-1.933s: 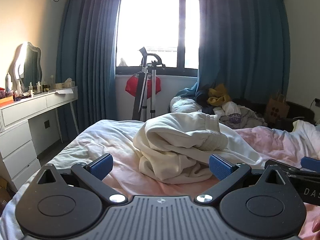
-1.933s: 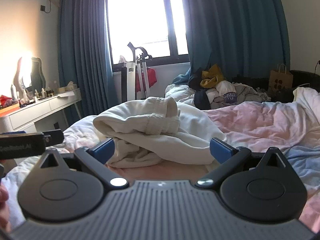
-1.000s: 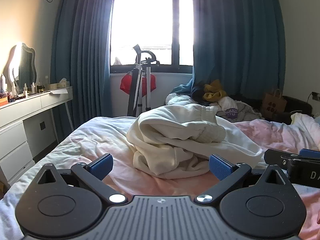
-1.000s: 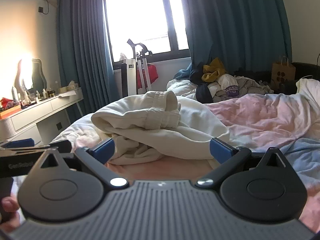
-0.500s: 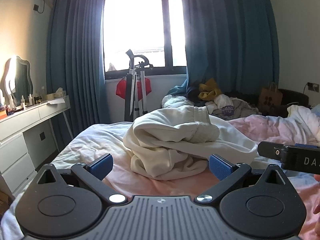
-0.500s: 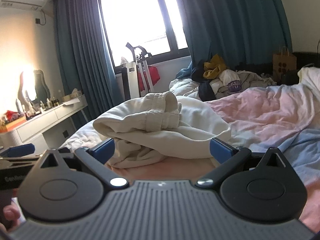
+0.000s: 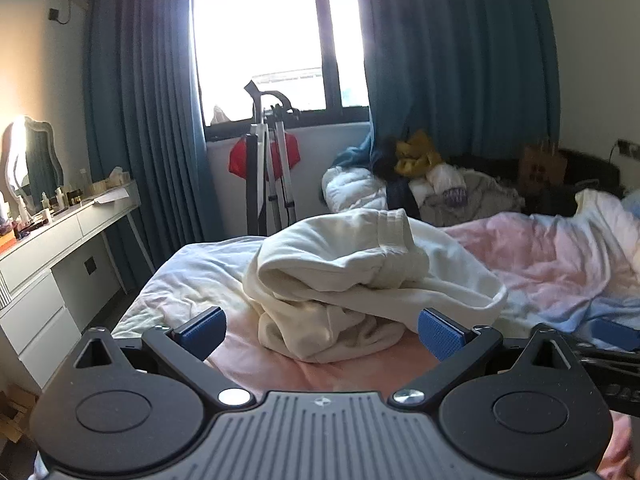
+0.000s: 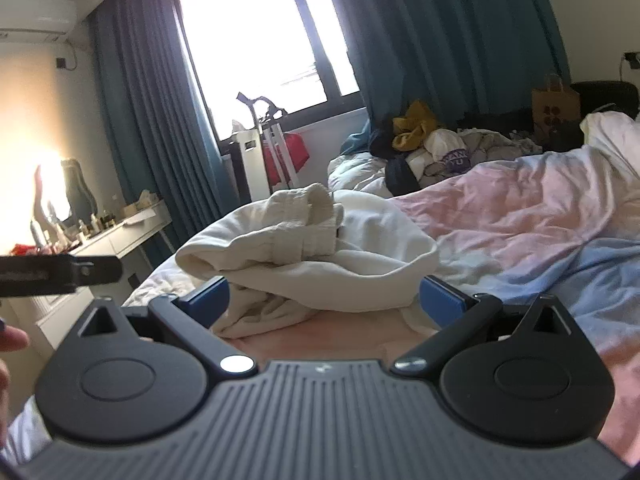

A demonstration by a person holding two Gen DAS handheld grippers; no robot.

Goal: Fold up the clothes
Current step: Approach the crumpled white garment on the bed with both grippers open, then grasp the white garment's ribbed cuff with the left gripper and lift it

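Note:
A crumpled cream-white garment (image 7: 352, 276) lies in a heap on the pink and white bed sheet (image 7: 552, 256), straight ahead of both grippers; it also shows in the right wrist view (image 8: 312, 256). My left gripper (image 7: 320, 330) is open and empty, just short of the heap. My right gripper (image 8: 324, 296) is open and empty, its blue pads on either side of the heap's near edge. The right gripper's body shows at the right edge of the left wrist view (image 7: 612, 336). The left gripper's body shows at the left of the right wrist view (image 8: 60, 270).
A pile of other clothes (image 7: 424, 184) lies beyond the bed by the blue curtains (image 7: 452, 80). A white dresser (image 7: 48, 248) with a mirror and bottles stands at the left. A folded stand with a red bag (image 7: 268, 160) is under the window. A paper bag (image 8: 556, 106) stands far right.
Both grippers have moved closer to the cream garment and tilted, so the room looks slanted. The jaws stay open. The garment has not moved.

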